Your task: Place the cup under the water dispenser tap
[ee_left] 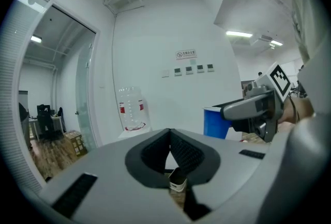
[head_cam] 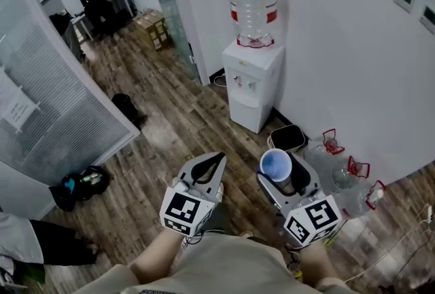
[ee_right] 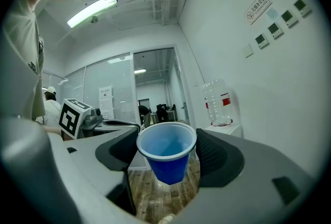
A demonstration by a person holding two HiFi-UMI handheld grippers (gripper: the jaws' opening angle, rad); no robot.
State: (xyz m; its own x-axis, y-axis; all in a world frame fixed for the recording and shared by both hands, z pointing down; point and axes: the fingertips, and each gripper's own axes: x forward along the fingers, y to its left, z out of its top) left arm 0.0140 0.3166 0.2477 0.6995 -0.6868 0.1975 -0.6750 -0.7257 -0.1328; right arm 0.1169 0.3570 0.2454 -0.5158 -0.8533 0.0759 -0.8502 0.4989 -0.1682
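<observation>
A blue plastic cup point(head_cam: 275, 165) stands upright, mouth up and empty, with my right gripper point(head_cam: 284, 177) shut on it; in the right gripper view the cup point(ee_right: 166, 151) sits between the two black pads point(ee_right: 217, 158). The white water dispenser point(head_cam: 251, 85) stands against the wall ahead, well beyond both grippers, with a clear bottle point(head_cam: 253, 7) on top and its taps point(head_cam: 245, 84) facing me. My left gripper point(head_cam: 209, 165) is shut and empty, its tips meeting in the left gripper view point(ee_left: 169, 135), where the cup point(ee_left: 215, 122) shows to the right.
A black bin point(head_cam: 287, 138) sits right of the dispenser, then several empty water bottles point(head_cam: 340, 174) along the wall. A glass partition point(head_cam: 61, 102) closes the left side. Dark bags point(head_cam: 81, 184) lie on the wooden floor point(head_cam: 183, 130) at left.
</observation>
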